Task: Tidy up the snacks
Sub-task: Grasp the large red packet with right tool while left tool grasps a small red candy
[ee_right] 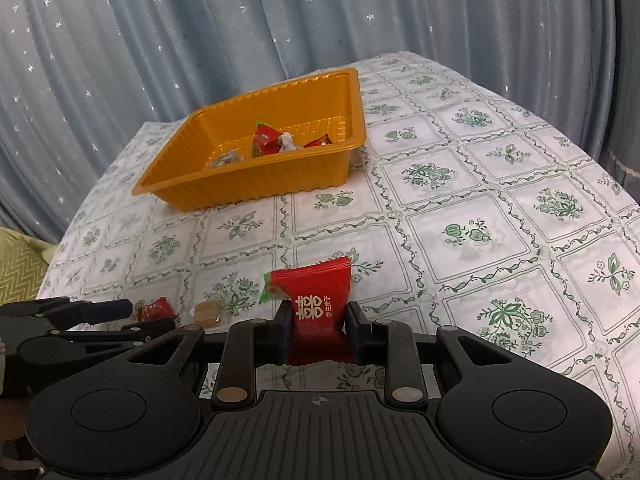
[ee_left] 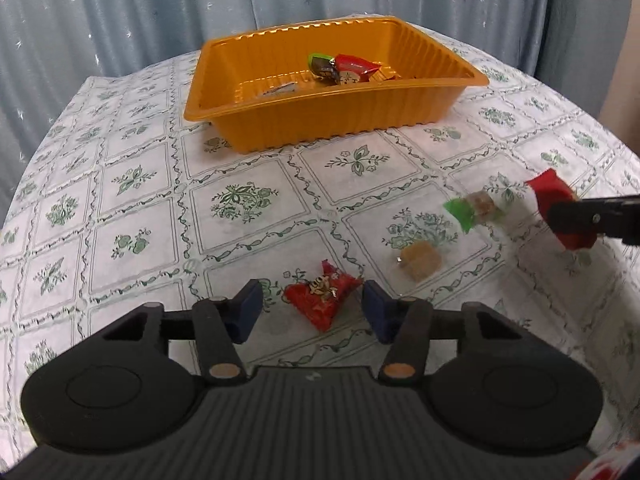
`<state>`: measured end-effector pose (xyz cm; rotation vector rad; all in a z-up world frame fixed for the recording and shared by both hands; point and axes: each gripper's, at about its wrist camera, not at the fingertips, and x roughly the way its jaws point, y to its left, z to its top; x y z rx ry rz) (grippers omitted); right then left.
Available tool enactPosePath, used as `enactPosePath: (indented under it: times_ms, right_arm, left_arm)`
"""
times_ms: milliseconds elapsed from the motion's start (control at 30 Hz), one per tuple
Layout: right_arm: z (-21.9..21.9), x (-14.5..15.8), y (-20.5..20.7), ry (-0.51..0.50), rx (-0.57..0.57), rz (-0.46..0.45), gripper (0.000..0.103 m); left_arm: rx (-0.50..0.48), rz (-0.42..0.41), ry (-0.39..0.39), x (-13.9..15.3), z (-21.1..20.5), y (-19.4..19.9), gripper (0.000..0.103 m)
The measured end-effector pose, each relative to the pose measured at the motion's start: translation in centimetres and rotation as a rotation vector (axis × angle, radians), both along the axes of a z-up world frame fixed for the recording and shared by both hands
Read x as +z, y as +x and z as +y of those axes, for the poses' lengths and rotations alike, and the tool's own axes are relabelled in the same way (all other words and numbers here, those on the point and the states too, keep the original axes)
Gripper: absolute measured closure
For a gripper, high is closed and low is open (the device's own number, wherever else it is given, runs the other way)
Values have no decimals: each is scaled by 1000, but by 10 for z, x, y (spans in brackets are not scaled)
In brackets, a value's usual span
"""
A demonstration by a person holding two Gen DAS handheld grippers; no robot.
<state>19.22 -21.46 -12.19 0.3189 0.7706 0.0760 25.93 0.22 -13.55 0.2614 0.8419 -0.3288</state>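
An orange tray [ee_left: 332,120] [ee_right: 248,184] stands at the back of the table with several wrapped snacks in it. In the left wrist view, my left gripper [ee_left: 314,302] is low over the cloth. A small red snack packet [ee_left: 320,298] [ee_right: 154,310] lies between its blue pads, and the left pad is clear of it. My right gripper [ee_right: 318,314] is shut on a red packet with white characters [ee_right: 316,308] [ee_left: 552,196] and holds it upright above the table. A green-wrapped candy [ee_left: 472,208] [ee_right: 266,292] and a clear-wrapped brown candy [ee_left: 420,260] [ee_right: 208,312] lie between the two grippers.
A floral tablecloth [ee_left: 248,204] covers the round-edged table. A blue-grey starred curtain [ee_right: 160,40] hangs close behind it. A yellow-green patterned cushion [ee_right: 20,264] sits beyond the table's left edge. My left gripper [ee_right: 144,316] reaches in from the left of the right wrist view.
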Motion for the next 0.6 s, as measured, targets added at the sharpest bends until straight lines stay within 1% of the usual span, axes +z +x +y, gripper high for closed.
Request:
enactPosePath:
  times_ms: [167,267,333,367,467,600]
  right_arm:
    - [-1,-2,1,4,-4,8,75]
    - [0,-2,1,2,-3,10,75]
    - [0,-2,2,5,-3,11,75]
    - [0,-3,2,6,-4,12,75]
    - [0,-2,1,8,-4,14,75]
    - [0,0,-1,10,-3,8,75]
  left_arm:
    - [-63,-13,18,0,-2,6,54]
    - [-87,4,0,0,-2,9,65]
    - [-94,18,-15,1,-4,7,77]
    - [-98,25,-19,1,-5,6,81]
    - [-82,53,-21,3,-8,4,84]
    - [-16,90,-70,7,-4,-2,85]
